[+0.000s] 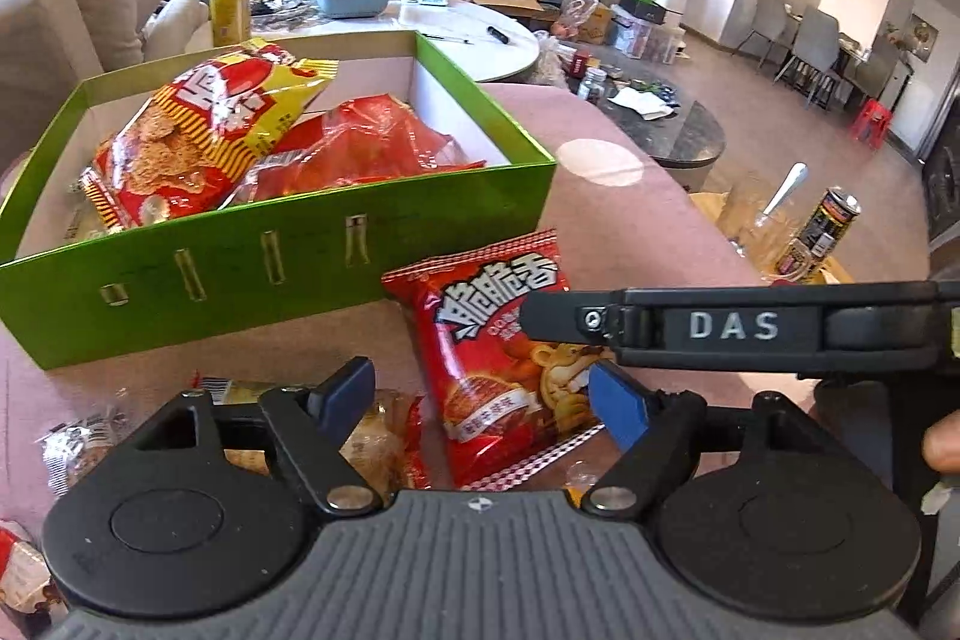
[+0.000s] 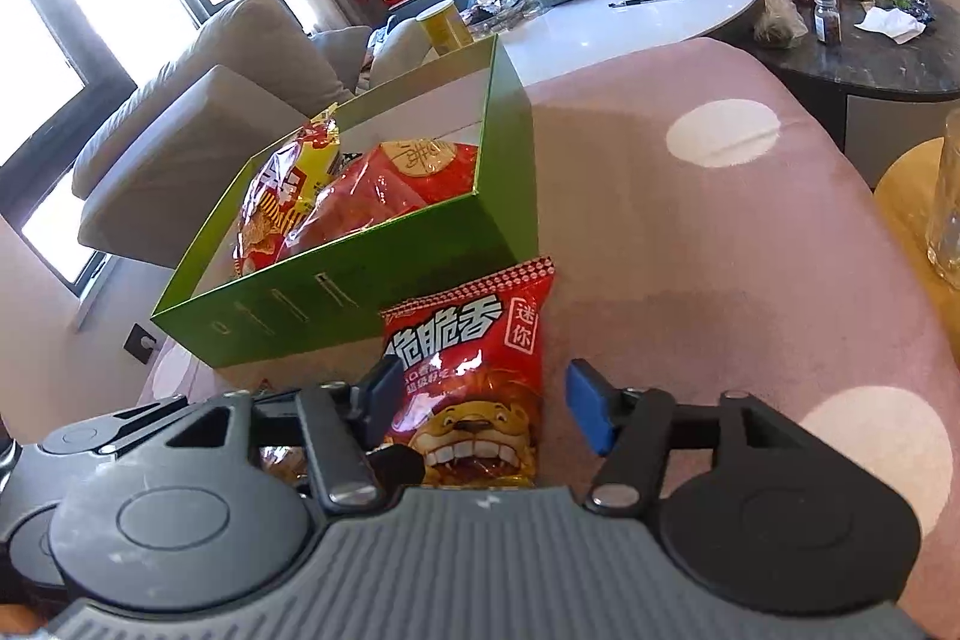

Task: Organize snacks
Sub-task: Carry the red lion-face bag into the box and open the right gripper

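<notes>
A red lion snack bag (image 1: 498, 370) (image 2: 474, 388) lies on the pink dotted cloth (image 2: 690, 250) in front of a green box (image 1: 288, 262) (image 2: 360, 292). The box holds a red-and-yellow snack bag (image 1: 204, 130) (image 2: 288, 196) and a red bag (image 1: 372, 148) (image 2: 408, 184). My right gripper (image 2: 483, 403) is open, its blue pads either side of the lion bag; its arm (image 1: 732, 325) shows in the left wrist view. My left gripper (image 1: 483, 397) is open above the same bag and several small wrapped snacks (image 1: 372, 436).
Loose small snack packets (image 1: 78, 442) lie at the left on the cloth. Behind stand a white table (image 1: 480, 34) with a yellow can (image 1: 229, 10), a grey sofa (image 2: 210, 112), a dark side table (image 2: 870, 58), and a glass (image 2: 948, 208) at the right.
</notes>
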Demonstrator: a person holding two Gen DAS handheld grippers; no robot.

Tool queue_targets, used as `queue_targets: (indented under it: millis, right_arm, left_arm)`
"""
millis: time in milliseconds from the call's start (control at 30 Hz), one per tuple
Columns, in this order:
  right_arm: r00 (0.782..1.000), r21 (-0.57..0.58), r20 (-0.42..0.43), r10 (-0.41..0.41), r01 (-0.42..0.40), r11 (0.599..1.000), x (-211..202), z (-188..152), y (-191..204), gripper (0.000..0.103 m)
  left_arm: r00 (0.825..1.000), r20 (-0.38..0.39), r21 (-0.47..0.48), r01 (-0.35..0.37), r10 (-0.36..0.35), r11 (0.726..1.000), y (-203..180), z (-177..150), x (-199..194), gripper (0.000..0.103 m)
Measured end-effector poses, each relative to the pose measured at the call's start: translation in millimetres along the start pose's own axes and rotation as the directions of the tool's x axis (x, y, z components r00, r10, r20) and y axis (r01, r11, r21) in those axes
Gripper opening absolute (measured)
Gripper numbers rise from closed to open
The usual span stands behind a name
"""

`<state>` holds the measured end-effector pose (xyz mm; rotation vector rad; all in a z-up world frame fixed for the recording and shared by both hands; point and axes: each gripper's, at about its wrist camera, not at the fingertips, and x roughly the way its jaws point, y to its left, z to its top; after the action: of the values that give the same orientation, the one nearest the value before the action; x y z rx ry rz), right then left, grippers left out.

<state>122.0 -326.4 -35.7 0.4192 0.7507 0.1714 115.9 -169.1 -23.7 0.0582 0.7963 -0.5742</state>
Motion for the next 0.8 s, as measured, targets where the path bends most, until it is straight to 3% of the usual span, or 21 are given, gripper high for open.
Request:
queue_targets:
  millis: [200, 433, 800]
  right_arm:
    - [1.0, 0.001, -0.019, -0.001, 0.001, 1.0, 2, -2, 0, 0.091]
    - [0.999, 0.04, -0.036, 0.014, -0.013, 0.999, 6, -2, -4, 0.091]
    - [0.998, 0.04, -0.047, 0.036, -0.034, 0.999, 7, -3, -1, 0.091]
  left_arm:
    - [1.0, -0.016, 0.063, 0.011, -0.01, 0.998, -8, -6, 12, 0.075]
    - [0.998, -0.042, -0.023, 0.047, -0.048, 0.999, 4, -5, 21, 0.075]
    - [0.998, -0.027, -0.007, 0.055, -0.055, 0.998, -1, -9, 21, 0.073]
